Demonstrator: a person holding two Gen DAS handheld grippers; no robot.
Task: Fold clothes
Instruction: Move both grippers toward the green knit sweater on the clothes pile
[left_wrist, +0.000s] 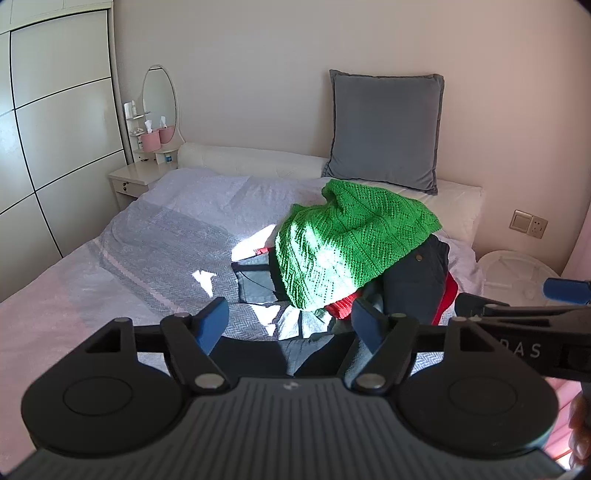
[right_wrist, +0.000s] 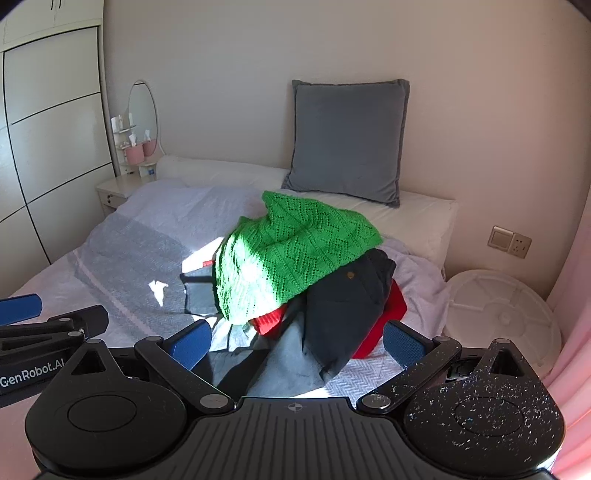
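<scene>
A heap of clothes lies on the bed's right half. On top is a green knit sweater (left_wrist: 343, 243) (right_wrist: 291, 254), over a dark navy garment (left_wrist: 417, 277) (right_wrist: 347, 306), a red one (left_wrist: 341, 306) (right_wrist: 391, 306) and a grey one (right_wrist: 284, 354). My left gripper (left_wrist: 291, 321) hovers open just short of the heap's near edge, nothing between its blue pads. My right gripper (right_wrist: 295, 343) is open too, above the grey and navy cloth at the heap's front. Each gripper shows at the edge of the other's view.
The bed (left_wrist: 147, 236) has a pale lilac cover with a grey band. A grey cushion (left_wrist: 384, 129) leans on the wall above white pillows. A nightstand with an oval mirror (left_wrist: 159, 99) stands at the back left, a wardrobe (left_wrist: 55, 147) at left, a white round lid (right_wrist: 498, 314) at right.
</scene>
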